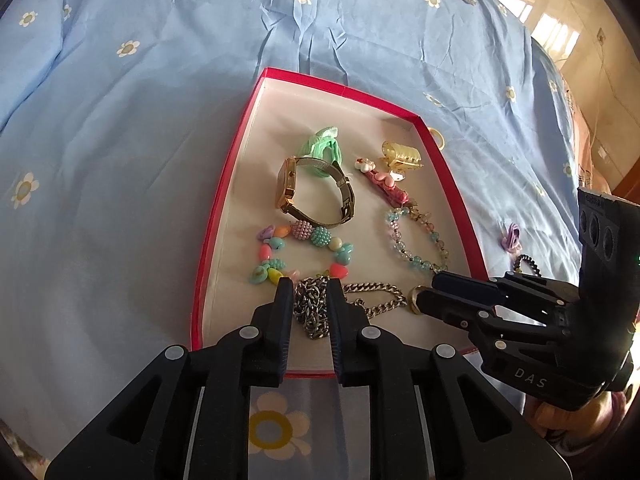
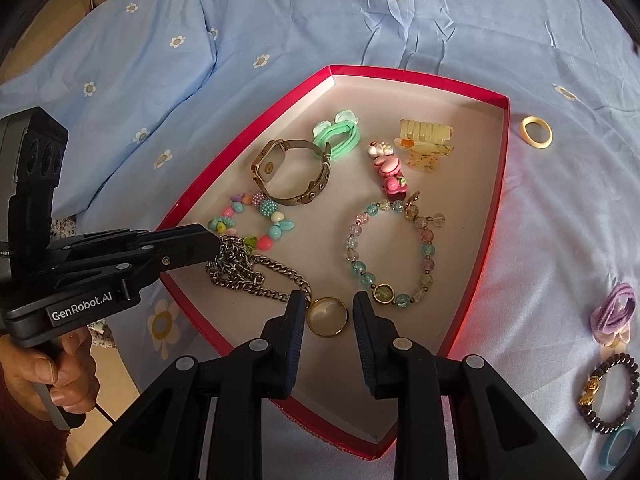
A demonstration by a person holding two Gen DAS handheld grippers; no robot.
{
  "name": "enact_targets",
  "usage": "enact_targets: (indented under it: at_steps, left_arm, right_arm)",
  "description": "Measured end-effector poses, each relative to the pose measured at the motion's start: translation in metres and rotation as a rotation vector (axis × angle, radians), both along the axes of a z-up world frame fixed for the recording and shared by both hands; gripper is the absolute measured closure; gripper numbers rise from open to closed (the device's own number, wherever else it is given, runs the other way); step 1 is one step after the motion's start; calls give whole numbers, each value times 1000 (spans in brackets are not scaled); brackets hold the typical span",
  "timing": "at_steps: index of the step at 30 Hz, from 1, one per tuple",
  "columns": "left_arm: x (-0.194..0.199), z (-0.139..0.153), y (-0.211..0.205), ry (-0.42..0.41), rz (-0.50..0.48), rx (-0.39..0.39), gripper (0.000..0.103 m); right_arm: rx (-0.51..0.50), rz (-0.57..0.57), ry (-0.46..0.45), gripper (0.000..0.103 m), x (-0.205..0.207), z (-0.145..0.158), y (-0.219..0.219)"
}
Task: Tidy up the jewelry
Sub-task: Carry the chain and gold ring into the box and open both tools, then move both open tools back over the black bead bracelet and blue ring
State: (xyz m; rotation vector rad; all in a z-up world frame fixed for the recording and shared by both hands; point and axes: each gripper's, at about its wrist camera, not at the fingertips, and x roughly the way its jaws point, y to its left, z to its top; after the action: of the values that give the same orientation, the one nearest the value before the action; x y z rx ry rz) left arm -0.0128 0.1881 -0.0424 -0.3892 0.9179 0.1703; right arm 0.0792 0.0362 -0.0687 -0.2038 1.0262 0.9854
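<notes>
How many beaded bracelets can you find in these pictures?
3. A pastel bracelet and a glass-bead bracelet lie inside the red box; a dark bracelet lies outside on the blue bedsheet. None seems hidden.

On the body of my right tool (image 1: pixel 424 294), seen from the left wrist view, the white letters "DAS" stood. On the side of my left tool (image 2: pixel 218 246), in the right wrist view, I read "GenRobot.AI" in white. Nothing else was legible.
</notes>
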Motion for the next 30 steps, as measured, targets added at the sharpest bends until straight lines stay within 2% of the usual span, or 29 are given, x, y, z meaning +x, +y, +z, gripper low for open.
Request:
enact_targets:
  at_steps: [3,6,10,13,30]
  left_arm:
    - [-2,6,-3,-14,1,-1,83]
    - [-3,12,-10,-26,-8,5,75]
    - [0,16,-21,-35,-34,-2,71]
    - [2,18,-32,-40,-52,-9,66]
    - [35,23,-110,-36,-226,-33,63]
  right_arm:
    - [27,-13,-2,75,-2,7,-9]
    - [62,-38,-4,75,-3,16,-24]
    - [96,-90,-7,68,-3,25,-50]
    - [105,-139,-7,68,0,29,-73]
    - [115,-437,1,64,13,28,-202]
